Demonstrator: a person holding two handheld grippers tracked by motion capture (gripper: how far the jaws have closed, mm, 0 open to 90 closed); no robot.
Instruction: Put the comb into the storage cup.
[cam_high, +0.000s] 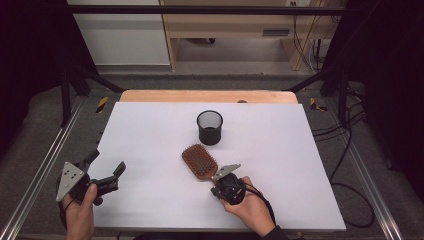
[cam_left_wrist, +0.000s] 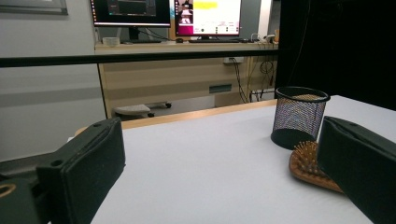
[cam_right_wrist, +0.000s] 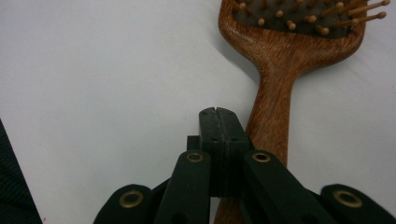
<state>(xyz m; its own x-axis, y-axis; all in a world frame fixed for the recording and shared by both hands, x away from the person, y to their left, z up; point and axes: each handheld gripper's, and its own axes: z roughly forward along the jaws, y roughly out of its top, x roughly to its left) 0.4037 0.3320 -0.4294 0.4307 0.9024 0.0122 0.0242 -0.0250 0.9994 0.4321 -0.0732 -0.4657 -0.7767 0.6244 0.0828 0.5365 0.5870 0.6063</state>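
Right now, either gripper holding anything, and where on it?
Nothing held. The right gripper is shut empty, jaws pressed together above the hairbrush handle. The left gripper is open, nothing between its jaws.

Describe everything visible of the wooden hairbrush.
The hairbrush is reddish-brown wood, a broad paddle head with wooden pins in a dark cushion, facing up, and a narrow handle. It lies flat on the white table, just in front of the mesh cup, handle toward the right gripper, whose shut jaws sit beside the handle.
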